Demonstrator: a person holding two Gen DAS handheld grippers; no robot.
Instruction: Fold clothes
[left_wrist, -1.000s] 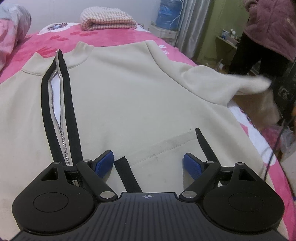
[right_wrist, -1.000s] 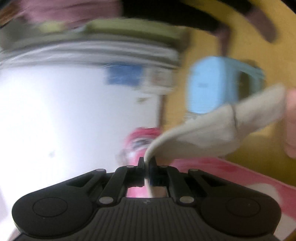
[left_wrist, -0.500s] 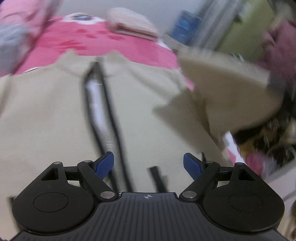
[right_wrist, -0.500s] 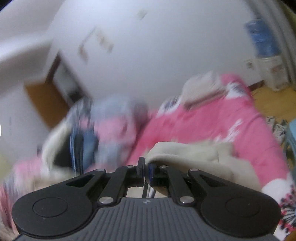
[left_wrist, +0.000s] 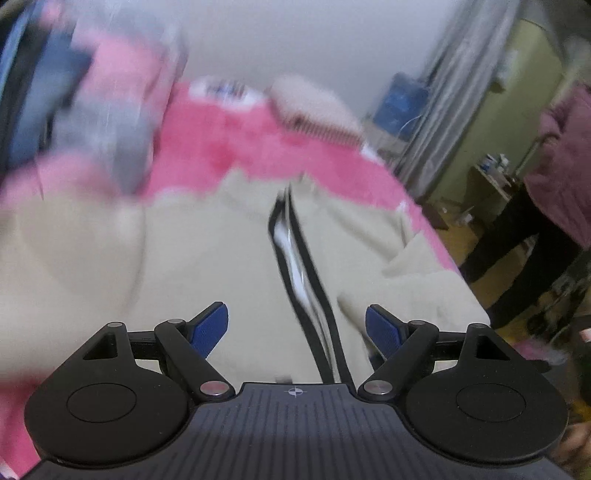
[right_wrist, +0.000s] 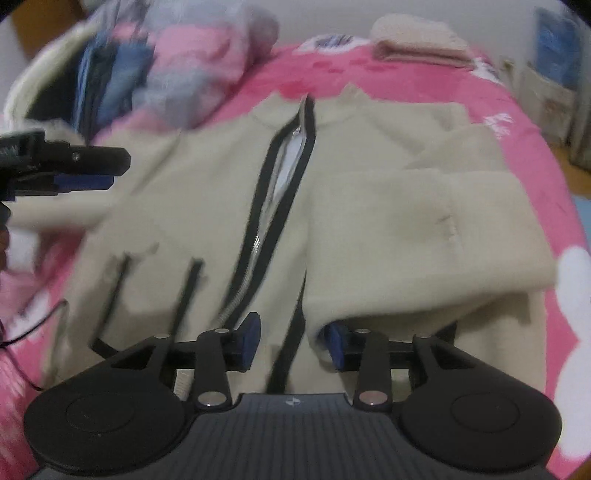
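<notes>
Jacket (right_wrist: 207, 206) lies front-up on the pink bed (right_wrist: 461, 85), its right sleeve (right_wrist: 424, 236) folded across the chest. My right tool (right_wrist: 291, 345) is opening just off the cuff, pads clear of it. I should lift away cleanly without dragging the fold. My left tool (left_wrist: 297, 328) hangs wide, empty, for the far-left sleeve.

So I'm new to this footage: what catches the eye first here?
A cream jacket with a black-edged zipper lies spread over a pink bedspread, one sleeve folded across its front. The right gripper is opening just beside that sleeve's edge, and the left gripper hangs open at the jacket's other side.
</notes>
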